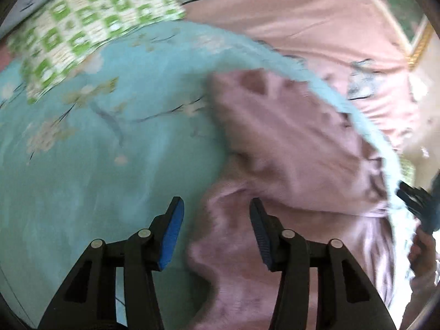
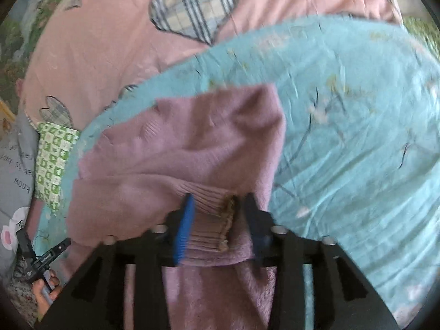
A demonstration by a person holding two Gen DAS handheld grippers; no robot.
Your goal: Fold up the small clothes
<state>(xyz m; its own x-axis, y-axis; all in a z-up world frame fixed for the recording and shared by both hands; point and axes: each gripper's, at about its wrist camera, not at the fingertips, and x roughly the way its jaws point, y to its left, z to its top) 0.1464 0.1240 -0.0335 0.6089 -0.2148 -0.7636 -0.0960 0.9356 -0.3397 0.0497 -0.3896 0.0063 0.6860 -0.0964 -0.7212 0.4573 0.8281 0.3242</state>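
Two sets of tongs, both spread apart: my right gripper (image 2: 217, 220) straddles the ribbed cuff (image 2: 211, 217) without pinching it, and my left gripper (image 1: 217, 236) hangs empty over the mauve sweater (image 1: 288, 148). That knit looks soft, light and floppy; I'd grab at cuff or hem. It lies crumpled near the teal sheet (image 1: 96, 151)'s edge beside the pink bedspread (image 2: 110, 41), its long axis unclear.

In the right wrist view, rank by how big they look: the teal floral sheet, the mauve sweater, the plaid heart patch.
1. teal floral sheet
2. mauve sweater, enlarged by nearness
3. plaid heart patch
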